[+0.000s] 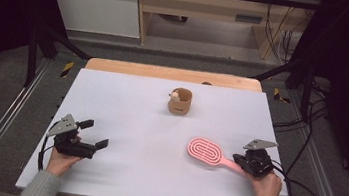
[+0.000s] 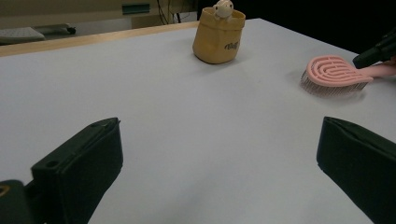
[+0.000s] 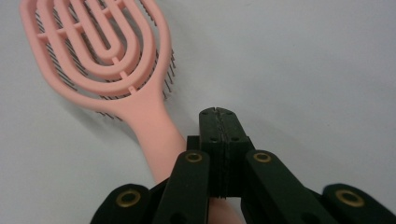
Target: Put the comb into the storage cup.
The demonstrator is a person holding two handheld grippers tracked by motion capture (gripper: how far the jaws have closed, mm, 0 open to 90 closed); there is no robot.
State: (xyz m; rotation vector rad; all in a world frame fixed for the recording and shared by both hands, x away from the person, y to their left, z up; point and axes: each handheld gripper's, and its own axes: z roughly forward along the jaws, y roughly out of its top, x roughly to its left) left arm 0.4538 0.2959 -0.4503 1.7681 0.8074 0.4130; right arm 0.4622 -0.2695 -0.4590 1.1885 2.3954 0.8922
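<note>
A pink hairbrush [image 1: 204, 151] lies bristles down on the white table [image 1: 129, 117], its handle pointing right. My right gripper [image 1: 238, 160] rests over that handle with its jaws pressed together. In the right gripper view the shut jaws [image 3: 218, 116] sit just above and to the right of the handle of the brush [image 3: 98, 51], with nothing clamped between them. My left gripper [image 1: 92, 144] lies at the front left with its jaws wide apart and nothing between them [image 2: 219, 140]. From there the brush [image 2: 332, 70] shows at the far right, with the right gripper's tip [image 2: 376, 52] beside it.
A small tan cup [image 1: 180, 102] with a pale toy figure [image 1: 174, 96] peeking over its rim stands at the middle back of the table. The cup [image 2: 218, 37] is also ahead in the left gripper view. Black frame rails run along both sides of the table.
</note>
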